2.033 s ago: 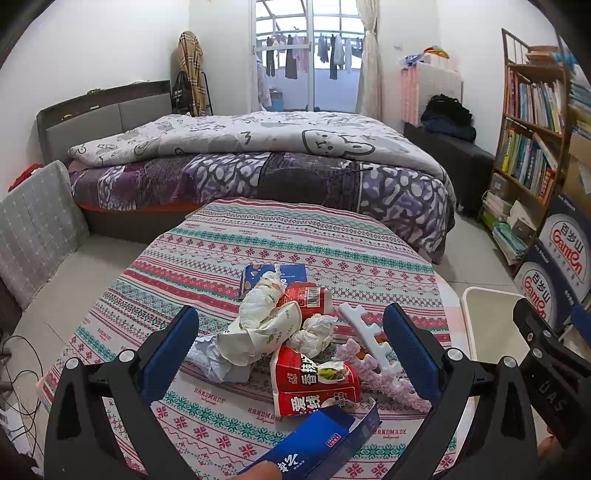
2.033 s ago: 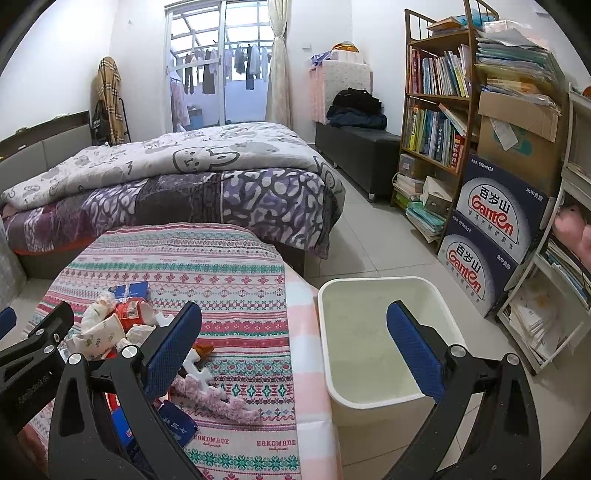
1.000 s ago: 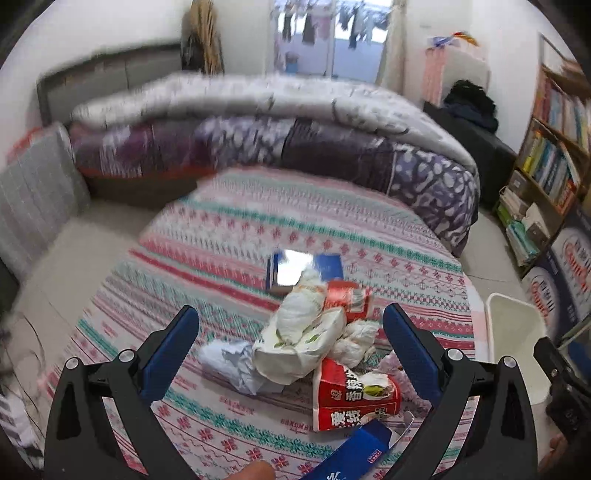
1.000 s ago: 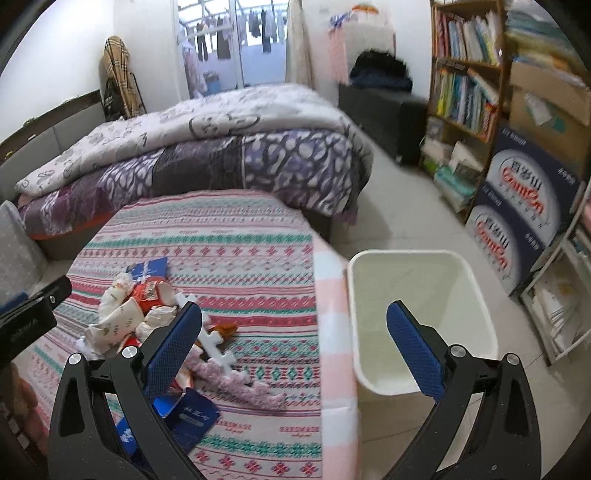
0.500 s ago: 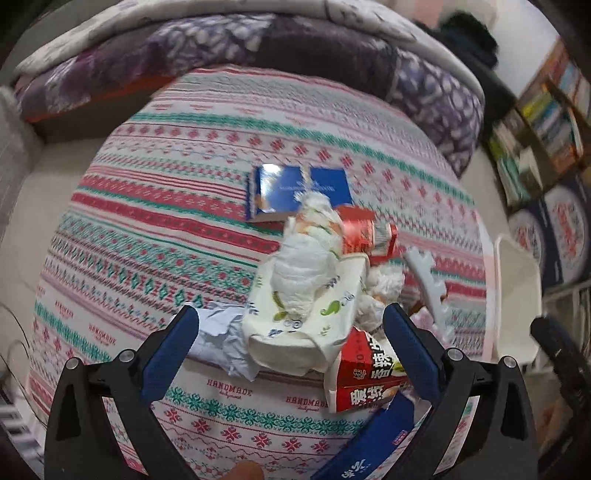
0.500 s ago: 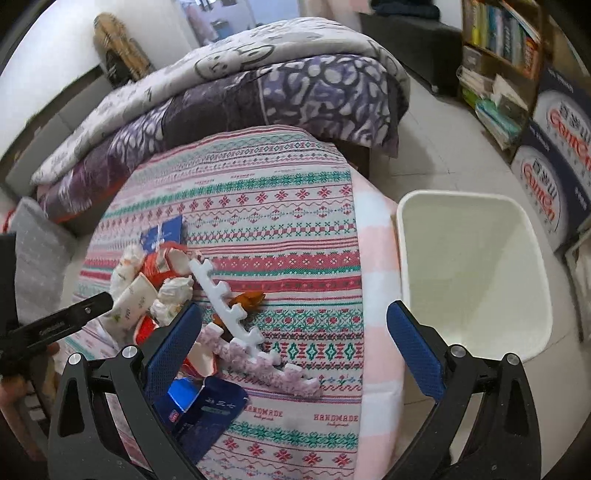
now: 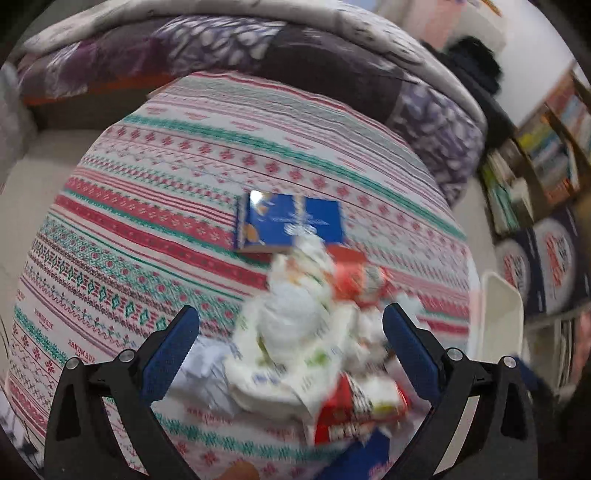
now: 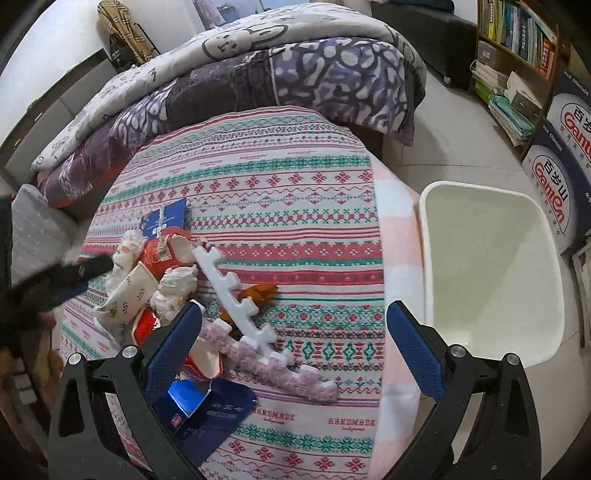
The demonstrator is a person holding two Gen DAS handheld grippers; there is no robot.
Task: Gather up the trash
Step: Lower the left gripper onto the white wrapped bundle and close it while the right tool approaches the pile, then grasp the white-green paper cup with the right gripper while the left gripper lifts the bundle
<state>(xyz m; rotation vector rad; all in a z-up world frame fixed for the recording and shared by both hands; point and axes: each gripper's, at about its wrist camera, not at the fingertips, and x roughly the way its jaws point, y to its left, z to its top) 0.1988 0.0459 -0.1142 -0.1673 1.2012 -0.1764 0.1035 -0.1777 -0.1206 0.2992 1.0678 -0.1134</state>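
A pile of trash lies on the patterned tablecloth point(image 8: 288, 206): a crumpled white patterned wrapper point(image 7: 280, 332), red packets point(image 7: 354, 402), white tissue point(image 8: 173, 284), a white toothed foam strip point(image 8: 232, 288), a pink foam strip point(image 8: 273, 362) and a blue box point(image 8: 199, 406). My left gripper point(image 7: 288, 336) is open, its fingers on either side of the white wrapper, just above the pile. My right gripper point(image 8: 291, 332) is open and empty above the foam strips. An empty white bin point(image 8: 491, 273) stands on the floor right of the table.
A flat blue packet point(image 7: 291, 225) lies behind the pile. A bed with a purple quilt point(image 8: 295, 66) stands beyond the table. Bookshelves point(image 8: 517, 33) and printed cartons point(image 8: 561, 166) line the right wall. The left view is motion-blurred.
Both grippers have tilted down and moved in toward the table. The left gripper has come closer over the trash pile. Both stay open.
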